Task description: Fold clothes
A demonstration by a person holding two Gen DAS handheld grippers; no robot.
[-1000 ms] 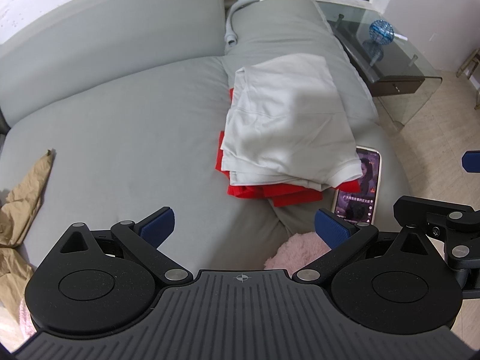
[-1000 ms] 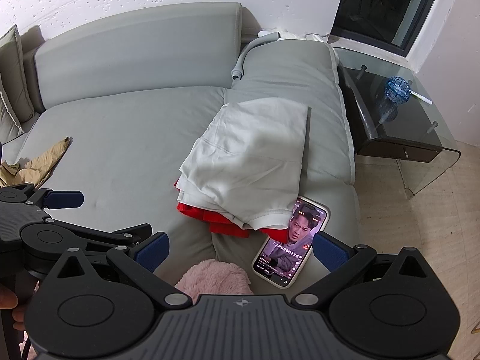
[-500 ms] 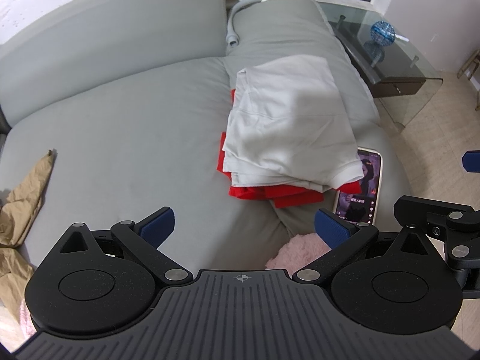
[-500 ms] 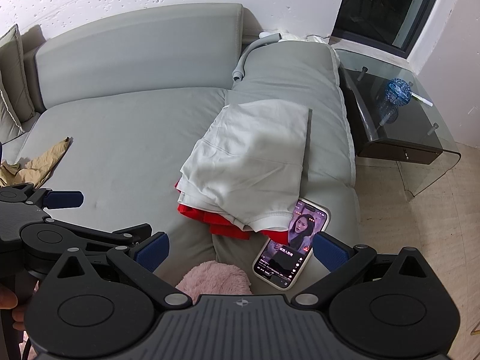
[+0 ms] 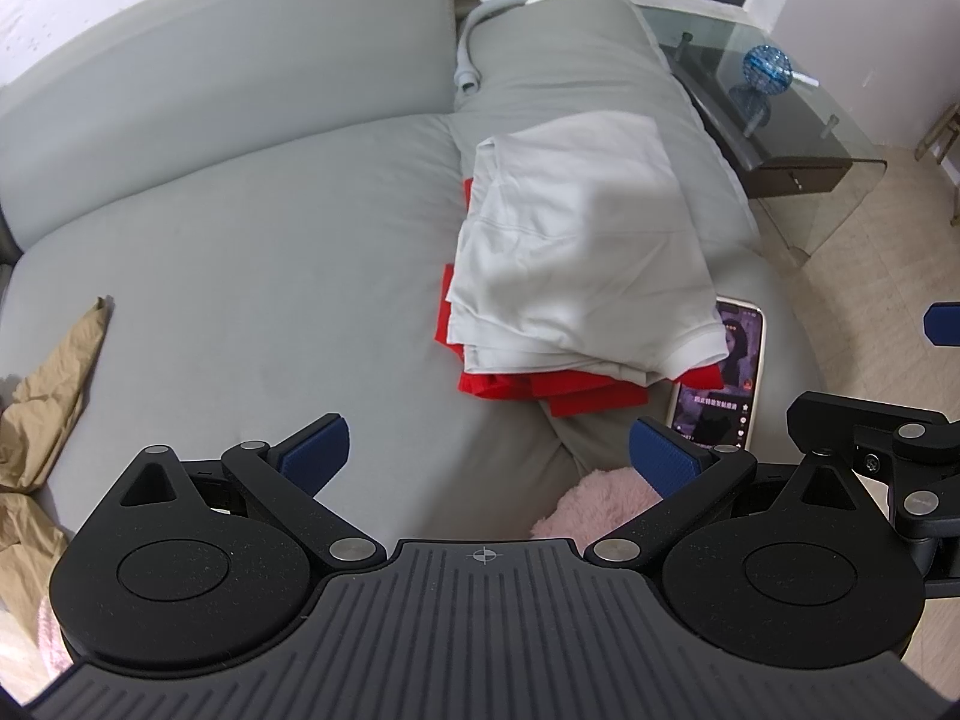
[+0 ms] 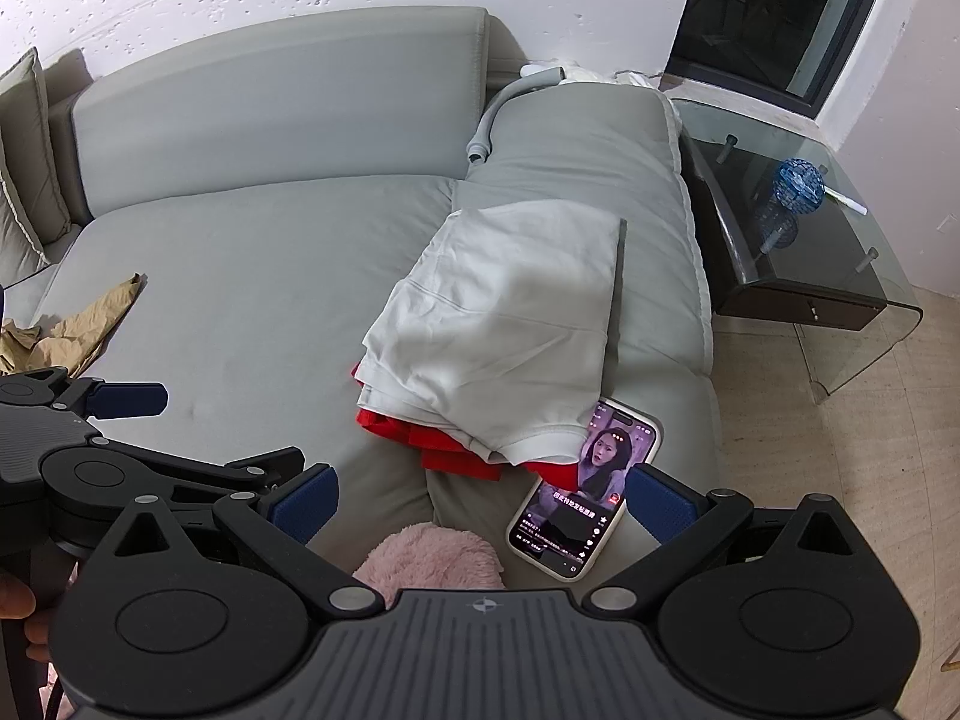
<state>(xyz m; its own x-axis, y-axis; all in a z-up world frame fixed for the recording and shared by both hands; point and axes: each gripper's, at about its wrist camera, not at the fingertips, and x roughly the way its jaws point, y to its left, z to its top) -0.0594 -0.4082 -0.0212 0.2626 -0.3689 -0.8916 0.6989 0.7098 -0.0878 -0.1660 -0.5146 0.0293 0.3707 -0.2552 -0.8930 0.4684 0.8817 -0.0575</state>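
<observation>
You have a lit phone (image 6: 585, 489) lying on the grey sofa (image 6: 252, 258), with a pink fluffy item (image 6: 435, 555) just near it. A grey hose (image 5: 471, 45) curls over the cushion behind. To the side stands a glass table (image 6: 840, 276) carrying a blue ball (image 6: 798, 179).

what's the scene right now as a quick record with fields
surface: grey sofa
folded pile: white garment on top of red garment
unfolded: tan garment crumpled at the sofa's left edge
phone: phone lit, beside the pile, one corner under the white garment
other: pink fluffy item at the near edge; glass side table to the right
left gripper: open, empty
right gripper: open, empty
</observation>
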